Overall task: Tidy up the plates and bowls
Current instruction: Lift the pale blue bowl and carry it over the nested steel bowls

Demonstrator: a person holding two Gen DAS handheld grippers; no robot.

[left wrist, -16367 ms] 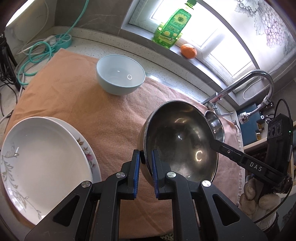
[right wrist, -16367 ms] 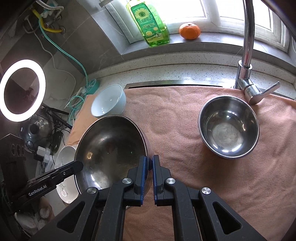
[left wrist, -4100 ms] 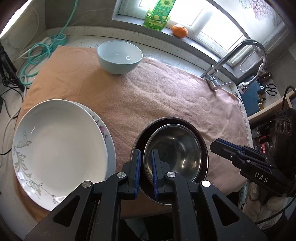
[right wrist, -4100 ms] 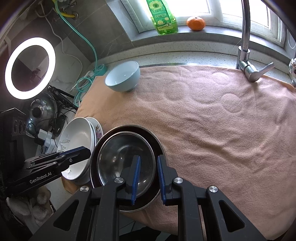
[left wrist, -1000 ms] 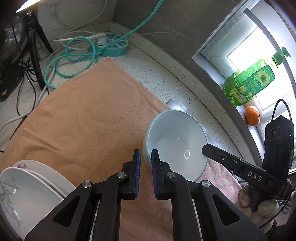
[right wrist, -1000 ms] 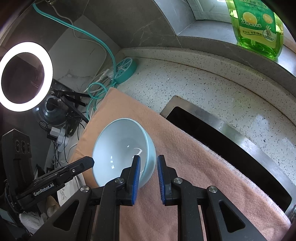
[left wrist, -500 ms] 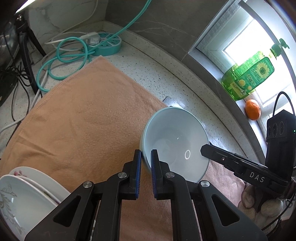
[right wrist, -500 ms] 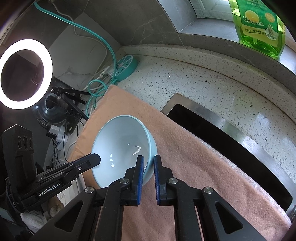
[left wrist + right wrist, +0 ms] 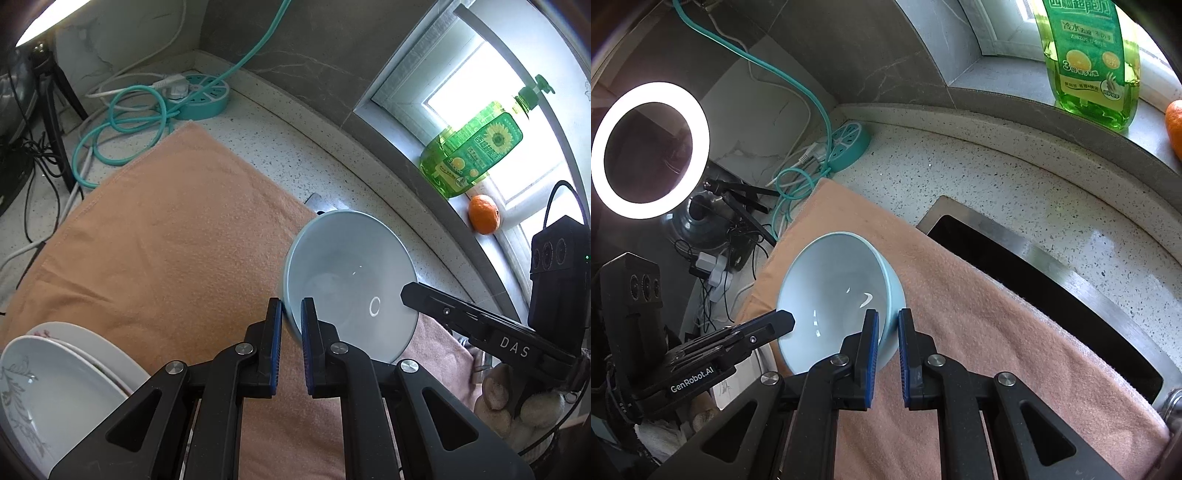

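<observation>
A pale blue bowl (image 9: 351,280) (image 9: 831,291) is tilted above the orange towel (image 9: 159,251), held from both sides. My left gripper (image 9: 291,317) is shut on its near left rim, one pad inside and one outside. My right gripper (image 9: 888,325) is shut on the opposite rim in the same way. Each gripper shows in the other's view: the right gripper (image 9: 410,291) at the bowl's right edge, the left gripper (image 9: 786,321) at its left edge. Two stacked white plates (image 9: 55,384) with a floral pattern lie at the lower left of the left wrist view.
A green dish soap bottle (image 9: 476,147) and an orange (image 9: 484,214) stand on the window sill. A teal power strip (image 9: 199,96) with coiled cable lies in the counter corner. The sink opening (image 9: 1034,288) shows beyond the towel (image 9: 979,350). A lit ring light (image 9: 650,147) stands at left.
My right gripper's jaws have closed onto the bowl's rim. The bowl has tipped up off the towel and risen slightly between both grippers.
</observation>
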